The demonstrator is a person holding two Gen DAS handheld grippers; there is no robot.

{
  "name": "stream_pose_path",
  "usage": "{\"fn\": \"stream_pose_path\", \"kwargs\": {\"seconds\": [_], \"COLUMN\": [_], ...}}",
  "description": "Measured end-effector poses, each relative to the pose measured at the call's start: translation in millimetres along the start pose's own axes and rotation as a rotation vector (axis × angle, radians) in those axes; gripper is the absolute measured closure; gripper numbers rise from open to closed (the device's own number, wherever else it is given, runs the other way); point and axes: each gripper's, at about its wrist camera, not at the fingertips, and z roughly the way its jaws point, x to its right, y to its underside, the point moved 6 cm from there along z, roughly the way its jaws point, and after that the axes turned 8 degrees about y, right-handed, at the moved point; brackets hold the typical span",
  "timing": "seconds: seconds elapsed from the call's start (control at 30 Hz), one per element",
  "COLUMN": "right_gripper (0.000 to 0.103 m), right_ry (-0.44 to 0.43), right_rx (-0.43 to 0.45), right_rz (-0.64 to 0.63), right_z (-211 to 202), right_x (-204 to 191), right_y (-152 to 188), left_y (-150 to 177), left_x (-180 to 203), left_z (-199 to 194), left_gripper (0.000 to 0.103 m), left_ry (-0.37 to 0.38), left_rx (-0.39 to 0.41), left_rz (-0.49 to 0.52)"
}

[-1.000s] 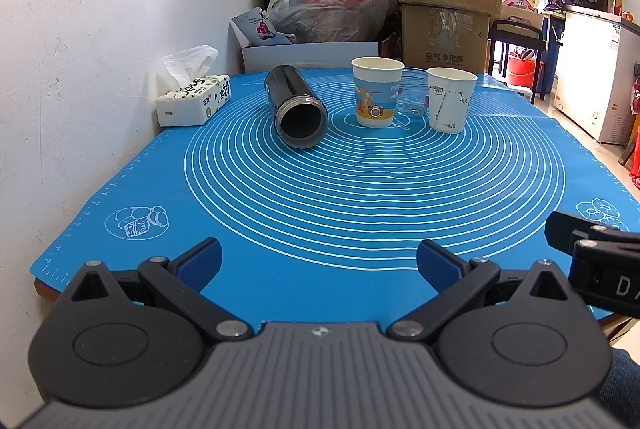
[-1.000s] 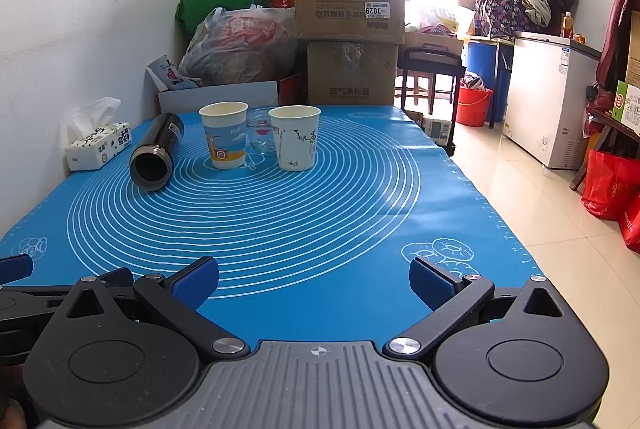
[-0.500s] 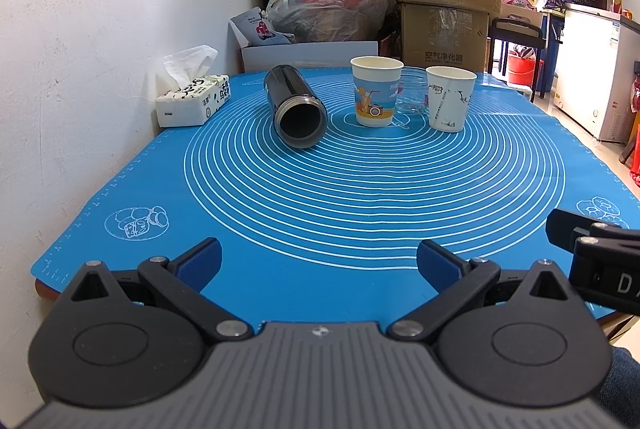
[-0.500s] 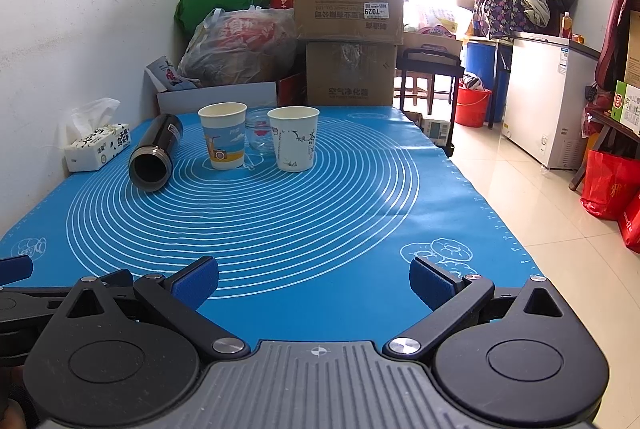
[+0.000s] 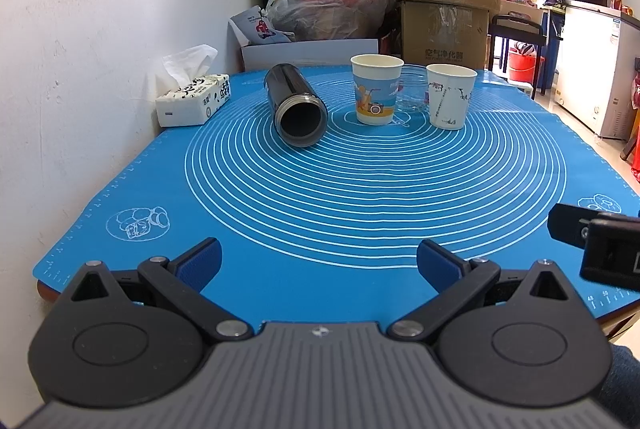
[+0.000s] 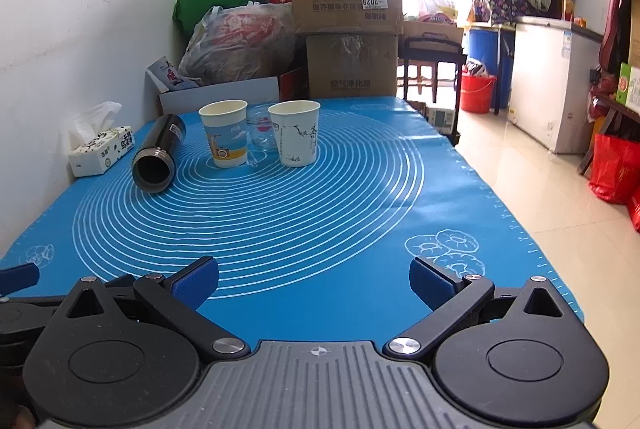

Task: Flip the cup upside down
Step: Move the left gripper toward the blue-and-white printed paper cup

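Two paper cups stand upright at the far middle of the blue mat (image 5: 360, 189): one with a blue and orange print (image 5: 376, 89) (image 6: 225, 133) and a white one with ink drawings (image 5: 450, 96) (image 6: 295, 133). A small clear glass (image 5: 412, 89) (image 6: 262, 127) stands between and behind them. A black flask (image 5: 296, 107) (image 6: 158, 159) lies on its side to their left, mouth toward me. My left gripper (image 5: 320, 263) and right gripper (image 6: 314, 281) are open and empty, low over the near edge of the mat, far from the cups.
A tissue box (image 5: 194, 101) sits at the mat's left edge by the wall. Cardboard boxes (image 6: 346, 1) and plastic bags (image 5: 332, 5) are piled behind the table. The table drops off to a tiled floor (image 6: 540, 197) on the right.
The right wrist view has shifted slightly rightward, so the cups sit a little further left in it. The left gripper and the objects have not moved.
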Motion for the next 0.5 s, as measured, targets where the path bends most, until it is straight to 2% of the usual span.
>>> {"fn": "stream_pose_path", "kwargs": {"seconds": [0.1, 0.23, 0.5], "right_gripper": [0.0, 0.0, 0.0], "right_ry": [-0.017, -0.018, -0.003], "right_rx": [-0.025, -0.014, 0.025], "right_rz": [0.021, 0.054, 0.092], "right_z": [6.0, 12.2, 36.1], "right_x": [2.5, 7.9, 22.2], "right_y": [-6.6, -24.6, -67.7], "left_y": [-5.3, -19.0, -73.9], "left_x": [-1.8, -0.4, 8.6], "left_z": [1.7, 10.7, 40.9], "left_gripper": [0.001, 0.001, 0.001], "left_ry": [0.01, 0.022, 0.032], "left_rx": [0.003, -0.01, 0.024], "left_rz": [-0.017, -0.007, 0.04]}}
